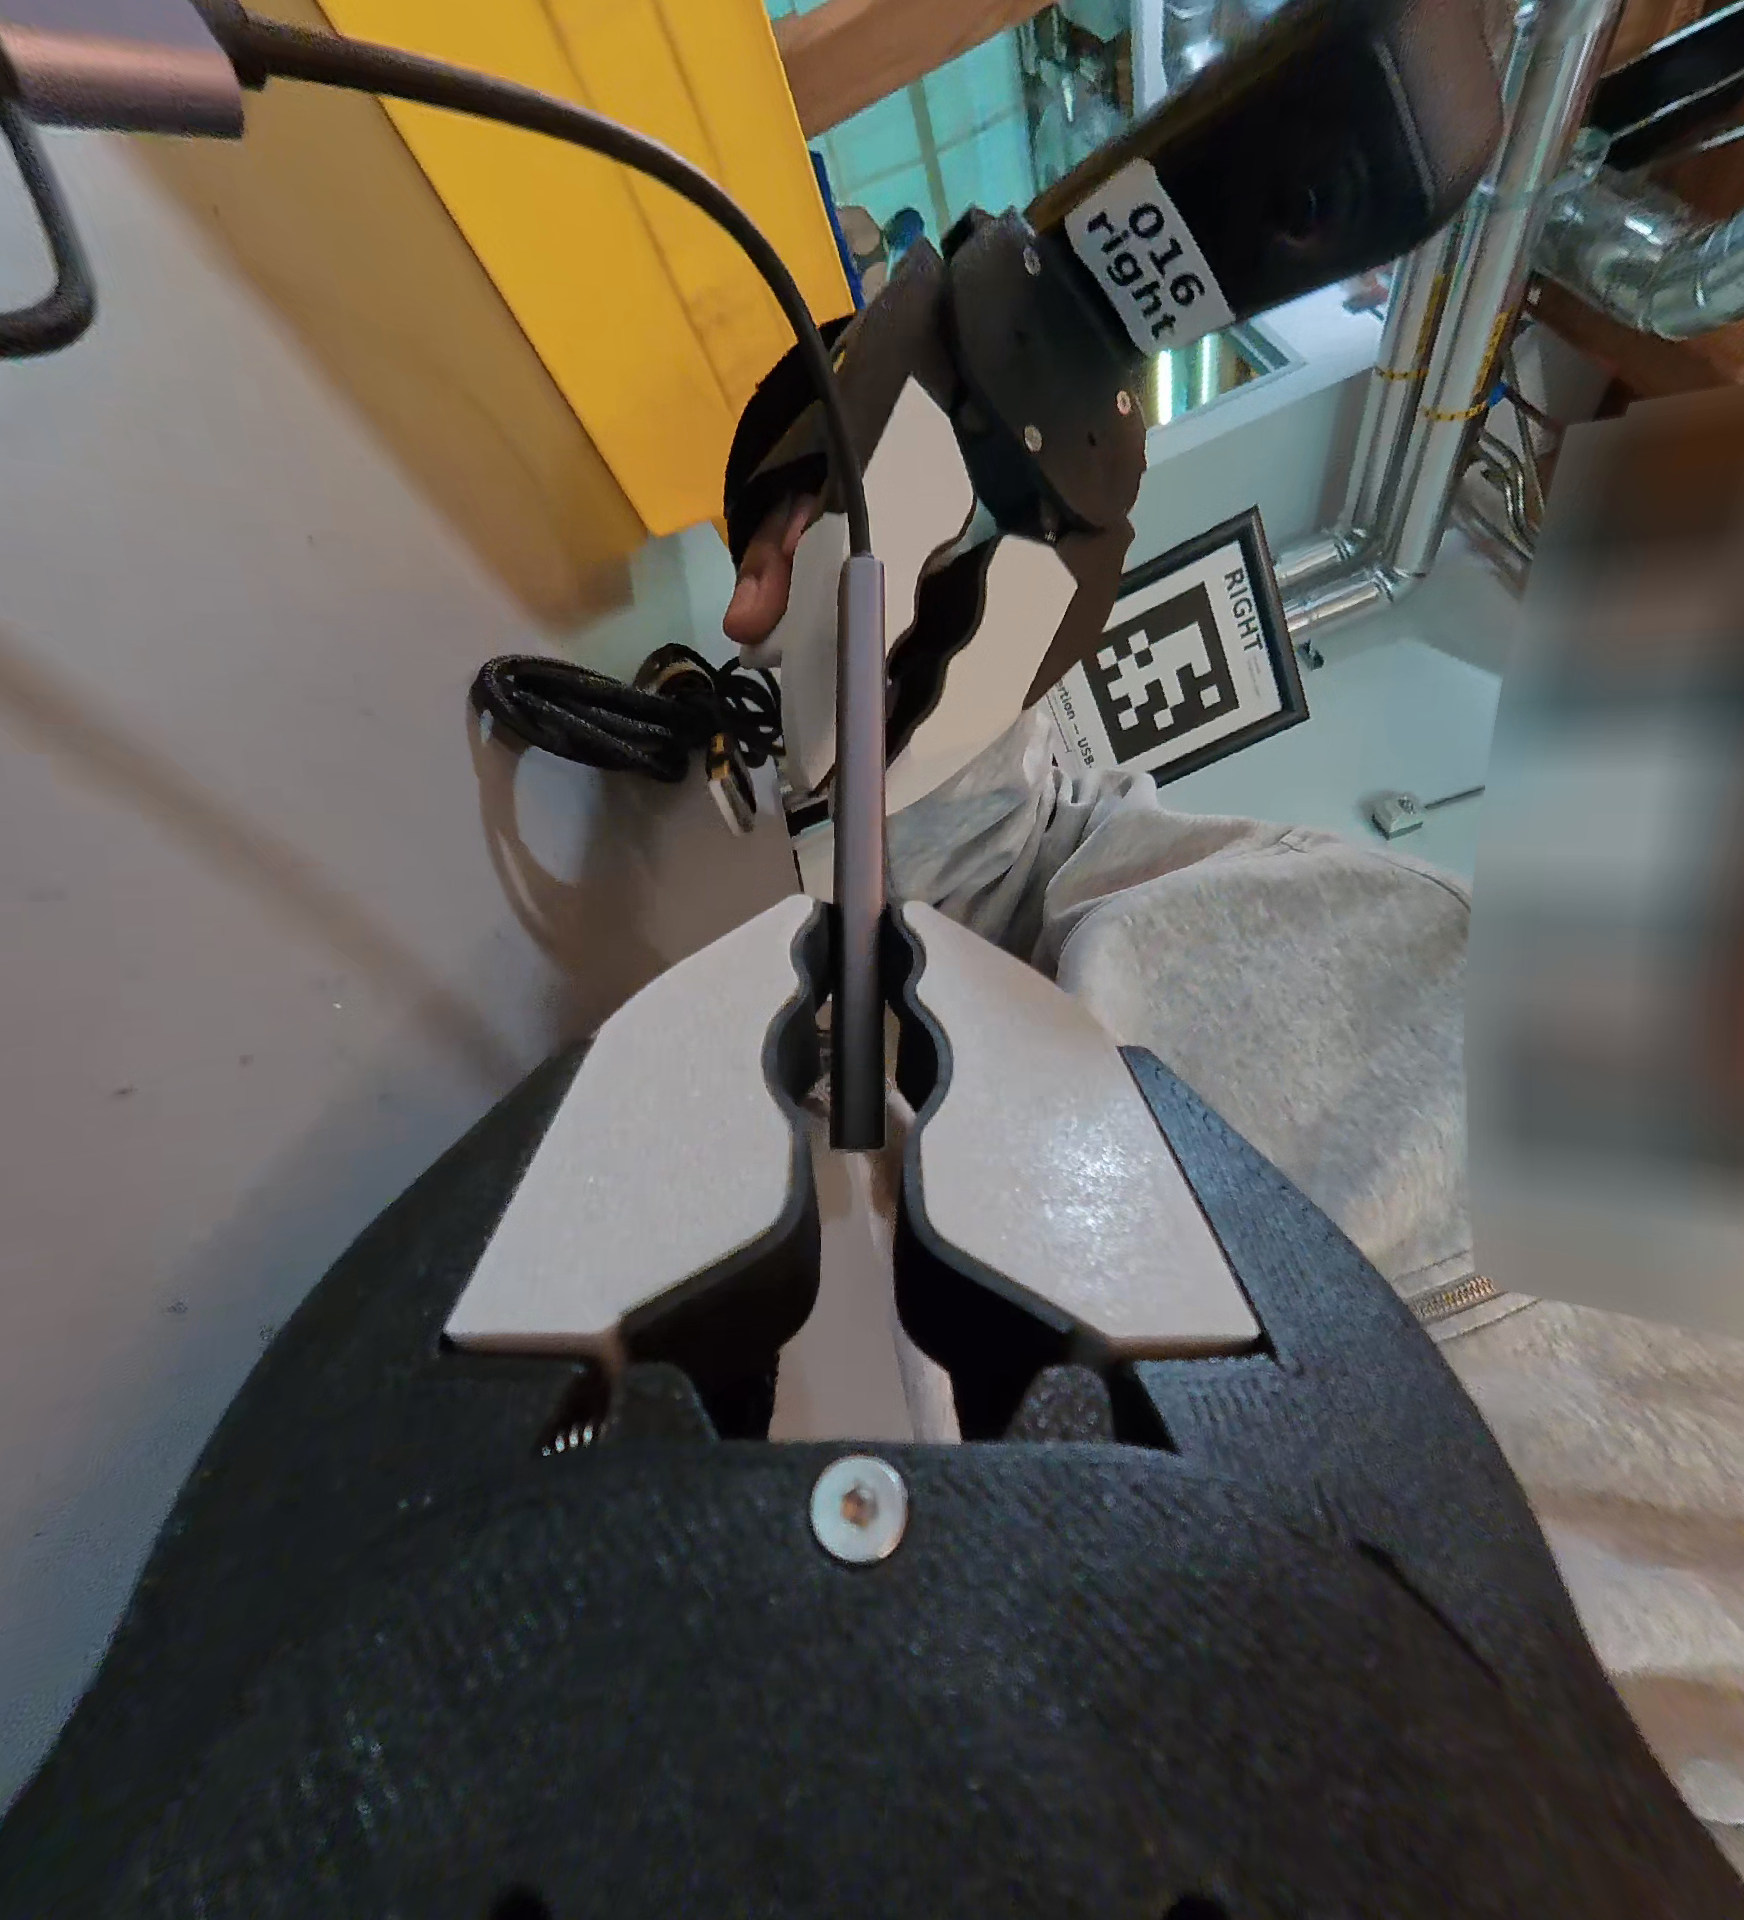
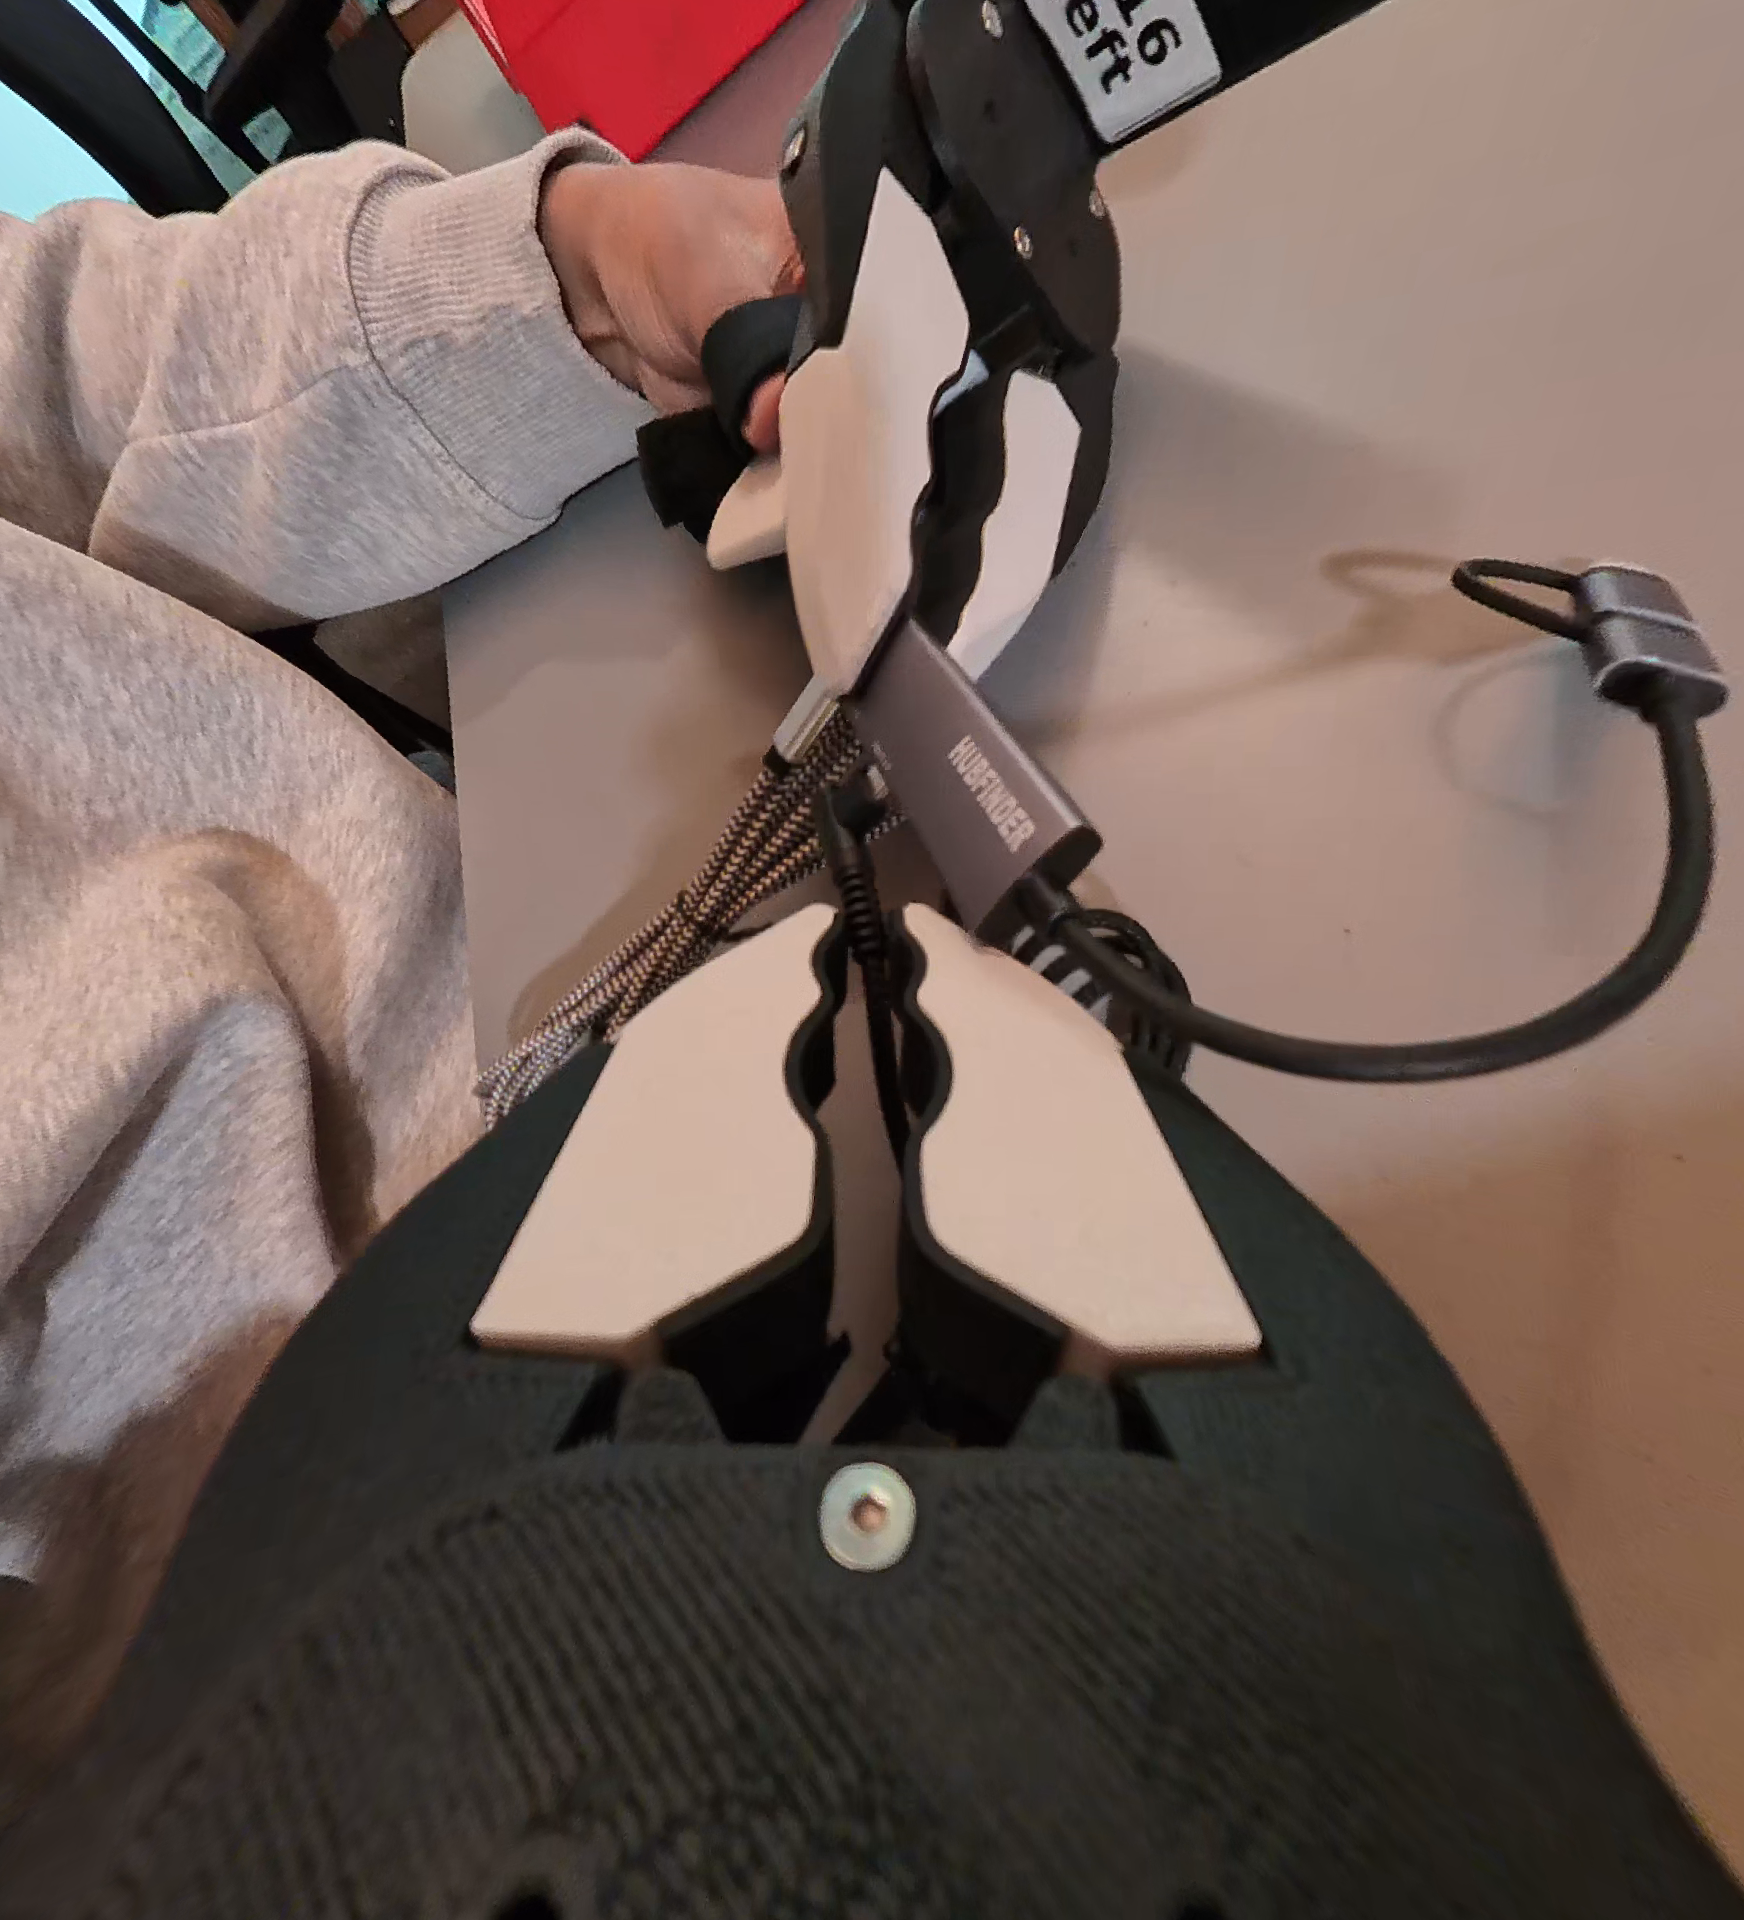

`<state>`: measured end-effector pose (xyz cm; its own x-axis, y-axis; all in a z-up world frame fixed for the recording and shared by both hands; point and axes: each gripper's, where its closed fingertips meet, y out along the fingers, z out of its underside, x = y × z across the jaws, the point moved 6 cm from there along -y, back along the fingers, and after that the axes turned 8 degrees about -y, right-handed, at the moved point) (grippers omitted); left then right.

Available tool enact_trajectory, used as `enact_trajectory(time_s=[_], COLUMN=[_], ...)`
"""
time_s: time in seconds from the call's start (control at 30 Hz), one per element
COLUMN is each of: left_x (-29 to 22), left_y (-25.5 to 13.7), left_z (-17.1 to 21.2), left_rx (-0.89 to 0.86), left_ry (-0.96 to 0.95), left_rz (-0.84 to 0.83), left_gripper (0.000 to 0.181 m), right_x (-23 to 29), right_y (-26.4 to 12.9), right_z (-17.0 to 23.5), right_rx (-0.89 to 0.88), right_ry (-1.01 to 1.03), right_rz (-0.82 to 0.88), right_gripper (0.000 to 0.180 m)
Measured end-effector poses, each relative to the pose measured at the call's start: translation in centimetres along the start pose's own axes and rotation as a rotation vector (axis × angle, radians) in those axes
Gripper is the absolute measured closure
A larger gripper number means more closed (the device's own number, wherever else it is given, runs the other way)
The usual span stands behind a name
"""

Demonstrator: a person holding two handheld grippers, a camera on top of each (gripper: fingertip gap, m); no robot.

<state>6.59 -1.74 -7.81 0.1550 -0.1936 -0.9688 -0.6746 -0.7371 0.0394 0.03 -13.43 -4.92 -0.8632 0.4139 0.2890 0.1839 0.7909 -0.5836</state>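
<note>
Grey metal hub (image 2: 972, 774), slim and bar-shaped, is sitting clamped between my left gripper's (image 1: 855, 935) pale fingers (image 1: 681, 1091), jaws nearly closed on its thin edges. In the left wrist view its long axis is running straight out along the fingers, cable end farthest out. Its own black cable (image 2: 1533, 987) is arcing away over the beige table (image 2: 1470, 1351) to a grey plug (image 2: 1647, 634) lying flat there. I'm seeing braided cables (image 2: 743, 904) plugged into the hub's side ports, hanging down toward the table edge. My right gripper (image 2: 866, 935) is pinching one thin black braided lead (image 2: 873, 997) just below the hub, jaws almost shut around it; the lead is running up from the fingers to a port on the hub, so the hub is lying directly ahead of the right tool and just beyond its tips. Both grippers are nearly tip to tip, left above, right below. Around that: a person's grey sleeve (image 2: 255, 416) and hand (image 2: 660, 281) on the left gripper's handle, a coiled black cable bundle (image 1: 598, 717) on the table, a framed black-and-white marker card (image 1: 1190, 665), a yellow panel (image 1: 577, 239), silver ducting (image 1: 1574, 239).
</note>
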Motion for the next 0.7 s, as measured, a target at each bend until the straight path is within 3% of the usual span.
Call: enact_trajectory(time_s=[0.5,0.7], left_x=[-0.28,0.20], left_y=[0.10,-0.20], left_z=[0.12,-0.33], left_rx=[0.004,-0.040], left_ry=[0.050,-0.021], left_rz=[0.005,-0.013], left_gripper=[0.171,0.171], right_x=[-0.13,-0.76], right_y=[0.33,0.25], right_z=[-0.45,-0.65], right_rx=[-0.067,-0.044], right_ry=[-0.074,-0.155], right_rz=[0.076,0.240], right_gripper=[0.171,0.166])
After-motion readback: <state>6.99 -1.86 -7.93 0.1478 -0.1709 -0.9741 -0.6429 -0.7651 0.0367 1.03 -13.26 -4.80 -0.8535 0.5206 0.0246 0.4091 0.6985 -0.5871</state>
